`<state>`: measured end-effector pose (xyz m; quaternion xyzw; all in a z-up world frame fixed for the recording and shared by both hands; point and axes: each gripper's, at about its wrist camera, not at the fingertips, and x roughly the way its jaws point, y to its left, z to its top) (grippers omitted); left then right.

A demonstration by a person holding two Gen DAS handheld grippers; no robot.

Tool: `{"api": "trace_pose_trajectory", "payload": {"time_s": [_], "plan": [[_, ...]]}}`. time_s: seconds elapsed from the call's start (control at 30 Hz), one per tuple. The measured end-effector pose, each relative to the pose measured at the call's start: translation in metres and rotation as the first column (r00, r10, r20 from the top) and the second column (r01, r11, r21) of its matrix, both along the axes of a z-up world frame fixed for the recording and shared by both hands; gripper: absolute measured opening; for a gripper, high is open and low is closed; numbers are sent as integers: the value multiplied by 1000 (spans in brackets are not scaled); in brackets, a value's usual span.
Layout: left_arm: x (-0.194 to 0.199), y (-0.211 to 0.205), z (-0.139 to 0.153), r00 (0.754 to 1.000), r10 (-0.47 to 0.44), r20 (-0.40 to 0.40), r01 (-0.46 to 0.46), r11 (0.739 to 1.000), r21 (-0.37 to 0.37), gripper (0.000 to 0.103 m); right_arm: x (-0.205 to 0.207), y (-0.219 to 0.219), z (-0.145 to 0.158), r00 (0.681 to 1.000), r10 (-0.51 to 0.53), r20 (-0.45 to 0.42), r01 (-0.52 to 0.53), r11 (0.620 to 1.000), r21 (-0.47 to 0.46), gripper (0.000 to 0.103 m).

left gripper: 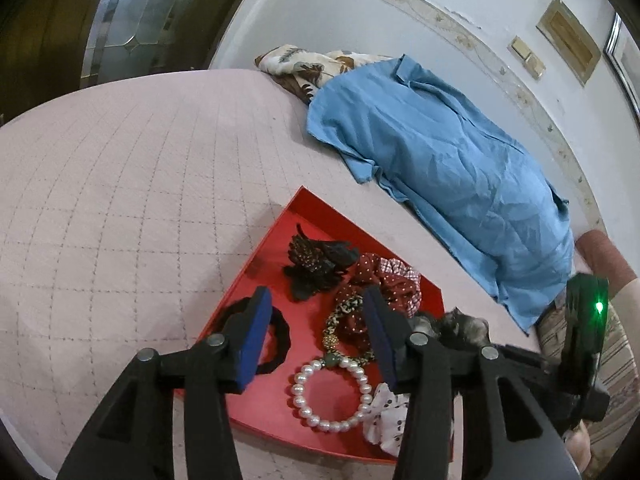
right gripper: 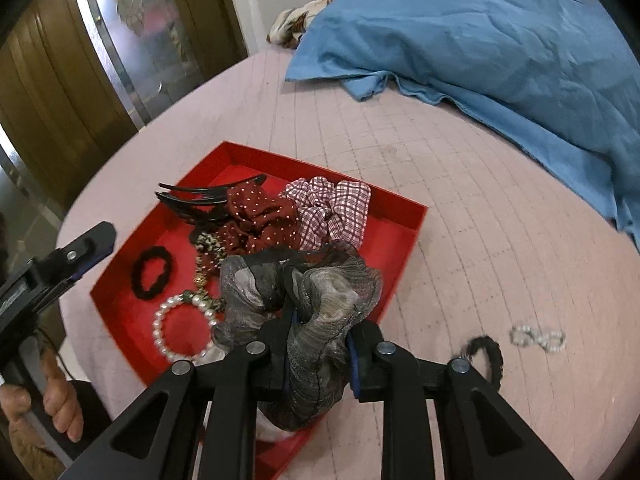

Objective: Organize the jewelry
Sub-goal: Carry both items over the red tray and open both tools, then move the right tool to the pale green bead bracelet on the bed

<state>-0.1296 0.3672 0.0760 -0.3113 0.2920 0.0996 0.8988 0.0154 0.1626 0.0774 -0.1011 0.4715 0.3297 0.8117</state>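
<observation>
A red tray (left gripper: 280,236) (right gripper: 404,240) lies on the pink quilted bed. It holds a pearl bracelet (left gripper: 304,404) (right gripper: 160,332), a black hair tie (left gripper: 280,340) (right gripper: 154,274), a dark red dotted scrunchie (left gripper: 384,280) (right gripper: 256,220), a checked scrunchie (right gripper: 332,208), a black claw clip (left gripper: 316,260) (right gripper: 196,198) and a leopard beaded piece (left gripper: 340,320). My left gripper (left gripper: 316,320) is open and empty above the tray. My right gripper (right gripper: 320,344) is shut on a grey sheer scrunchie (right gripper: 312,304) over the tray's near side.
On the quilt right of the tray lie a black hair tie (right gripper: 486,350) and a clear beaded bracelet (right gripper: 538,338). A blue garment (left gripper: 448,160) (right gripper: 500,36) and a floral cloth (left gripper: 308,64) lie at the far side by the wall.
</observation>
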Motion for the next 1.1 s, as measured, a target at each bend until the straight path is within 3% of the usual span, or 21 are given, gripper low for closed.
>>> {"api": "trace_pose_trajectory", "payload": {"time_s": [0.03,0.17,0.23,0.5,0.77,0.93,1.1], "plan": [[1,-1,0,1000,-2,-3,2,1000,11,48,2,2,-1,1000,-1,-2,1,1000,2,26],[4,-6,-1,1000,-9,-16,10,999,46,52,8,2,0,999,-33,-8,33,999,25,59],[5,-8,-1,1000,-12,-21,14,998,61,56,9,-2,4,999,-41,-12,41,998,49,62],[4,-8,-4,999,2,-35,1,998,66,61,22,-54,24,991,-136,15,135,988,78,67],[9,-18,-6,998,-23,-54,28,995,92,61,66,-159,-3,925,-380,3,379,924,-41,67],[14,-22,-8,997,-35,-70,42,993,108,61,85,-170,-29,916,-401,-12,397,911,-114,56],[18,-23,-9,996,-40,-81,49,993,108,61,94,-162,-44,926,-377,-9,373,920,-125,56]]}}
